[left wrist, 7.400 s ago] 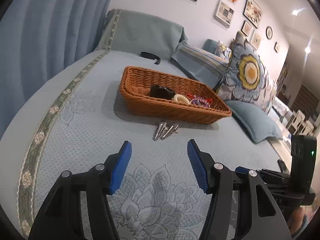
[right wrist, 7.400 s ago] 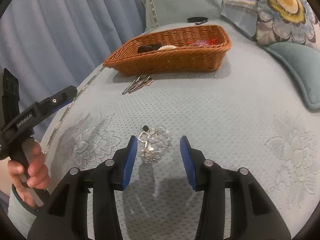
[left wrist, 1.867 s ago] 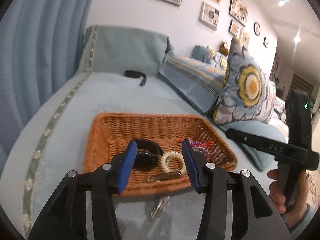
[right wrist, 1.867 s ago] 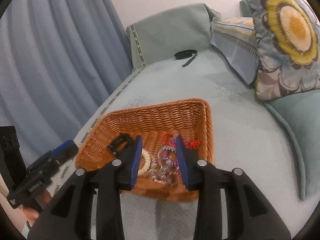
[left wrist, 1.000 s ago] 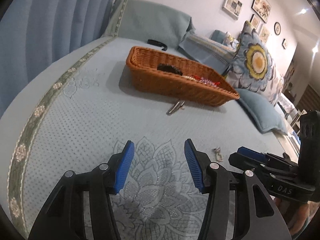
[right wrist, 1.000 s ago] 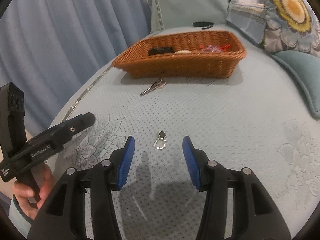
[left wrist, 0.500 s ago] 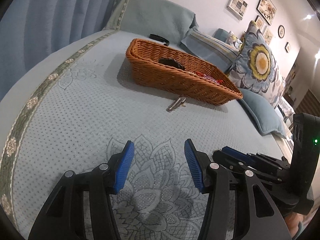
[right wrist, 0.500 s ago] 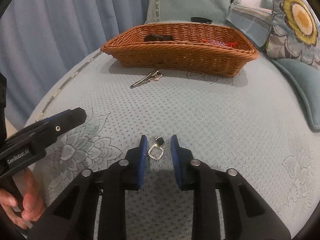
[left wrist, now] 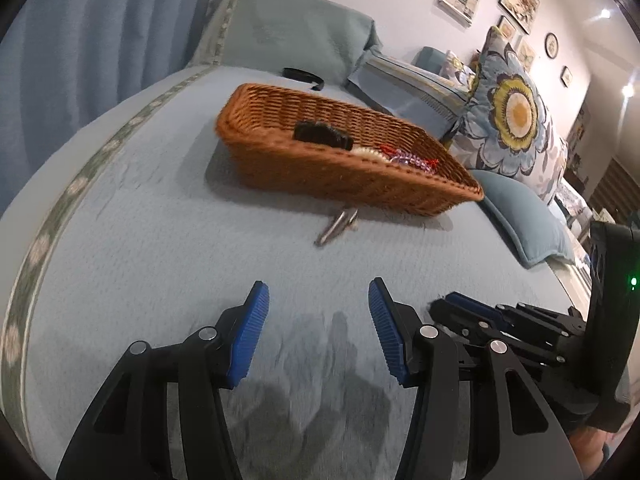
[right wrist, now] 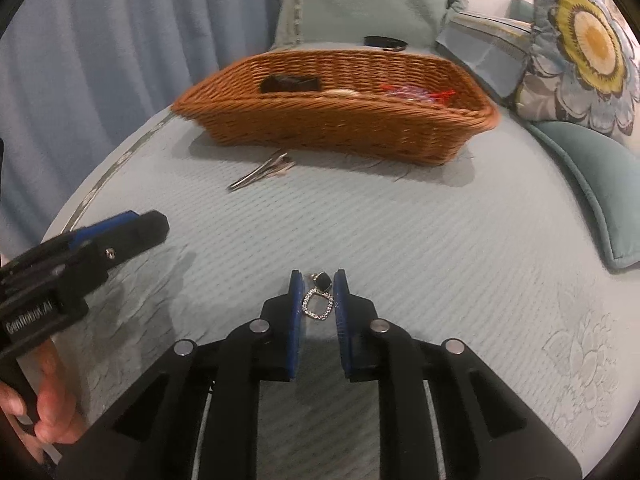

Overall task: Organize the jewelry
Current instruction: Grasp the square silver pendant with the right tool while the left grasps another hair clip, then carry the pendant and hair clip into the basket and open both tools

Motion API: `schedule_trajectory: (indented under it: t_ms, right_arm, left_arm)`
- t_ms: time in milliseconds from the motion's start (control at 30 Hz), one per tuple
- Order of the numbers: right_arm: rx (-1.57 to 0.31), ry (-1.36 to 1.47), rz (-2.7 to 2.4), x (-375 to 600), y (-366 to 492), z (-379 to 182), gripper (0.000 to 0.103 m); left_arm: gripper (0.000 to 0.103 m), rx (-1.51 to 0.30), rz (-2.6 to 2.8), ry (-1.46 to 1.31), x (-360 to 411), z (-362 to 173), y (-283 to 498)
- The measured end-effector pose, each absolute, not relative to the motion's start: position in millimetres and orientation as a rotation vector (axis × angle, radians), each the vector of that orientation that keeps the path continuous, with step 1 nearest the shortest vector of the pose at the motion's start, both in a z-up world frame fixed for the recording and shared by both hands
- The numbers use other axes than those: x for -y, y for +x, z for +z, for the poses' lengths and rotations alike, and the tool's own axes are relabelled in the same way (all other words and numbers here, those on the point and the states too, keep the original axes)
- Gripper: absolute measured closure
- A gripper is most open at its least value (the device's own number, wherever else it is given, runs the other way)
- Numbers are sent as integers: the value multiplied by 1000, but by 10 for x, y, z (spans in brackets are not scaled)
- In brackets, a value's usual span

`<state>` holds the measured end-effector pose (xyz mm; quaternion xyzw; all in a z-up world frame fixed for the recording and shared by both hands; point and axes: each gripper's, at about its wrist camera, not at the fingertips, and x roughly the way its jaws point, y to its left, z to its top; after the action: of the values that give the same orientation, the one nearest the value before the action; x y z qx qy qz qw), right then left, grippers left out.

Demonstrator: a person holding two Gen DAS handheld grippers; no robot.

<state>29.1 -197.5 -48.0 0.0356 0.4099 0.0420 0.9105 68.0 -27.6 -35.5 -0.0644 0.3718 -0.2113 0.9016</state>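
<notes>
A small silver earring (right wrist: pixel 319 300) with a black stone lies between the blue pads of my right gripper (right wrist: pixel 318 286), which is closed on it just above the bedspread. A wicker basket (right wrist: pixel 336 120) holds a black hair tie, a cream coil tie and red and purple beads; it also shows in the left wrist view (left wrist: pixel 332 172). Metal hair clips (right wrist: pixel 262 172) lie on the bedspread in front of the basket, also seen in the left wrist view (left wrist: pixel 336 226). My left gripper (left wrist: pixel 318 300) is open and empty over the bedspread, short of the clips.
A blue-green bedspread (right wrist: pixel 440 240) covers the bed. A floral pillow (right wrist: pixel 580 52) and a teal cushion (right wrist: pixel 592 176) lie at the right. A blue curtain (right wrist: pixel 120 40) hangs at the left. A black band (right wrist: pixel 386 43) lies behind the basket.
My right gripper has closed further onto the earring. My left gripper has moved forward toward the clips and basket, still open.
</notes>
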Motion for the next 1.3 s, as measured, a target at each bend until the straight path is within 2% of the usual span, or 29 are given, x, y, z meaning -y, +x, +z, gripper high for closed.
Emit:
schedule_trajectory:
  t_ms: [300, 367, 433, 500, 533, 700, 900, 933, 967, 1000, 1300]
  right_arm:
    - [-861, 151, 84, 2279, 529, -484, 89]
    - [-862, 153, 88, 2293, 529, -485, 89]
    - [-862, 153, 91, 2296, 523, -480, 89]
    - [-863, 156, 94, 2295, 517, -478, 89]
    - [-863, 158, 95, 2298, 515, -479, 89]
    - [-862, 154, 95, 2290, 508, -483, 89]
    - [-860, 136, 104, 2245, 490, -485, 89]
    - [-855, 127, 104, 2226, 483, -478, 89]
    - [-850, 122, 104, 2211, 475, -471, 90]
    - [-842, 121, 107, 2209, 465, -459, 90]
    - [-765, 178, 160, 2273, 327, -289, 90]
  left_arm:
    - [54, -826, -519, 40, 749, -437, 1273]
    - [67, -845, -511, 74, 854, -477, 1361]
    - [73, -874, -504, 102, 935, -523, 1435]
    - [84, -869, -540, 102, 944, -502, 1400]
    - [86, -874, -555, 98, 945, -503, 1370]
    - [86, -870, -525, 94, 925, -522, 1379]
    - [80, -866, -485, 113, 991, -534, 1439]
    - [81, -864, -476, 125, 1014, -537, 1442]
    - [88, -860, -465, 137, 1024, -533, 1438]
    - [91, -859, -458, 141, 1018, -532, 1433]
    - [91, -777, -506, 56, 790, -307, 1119]
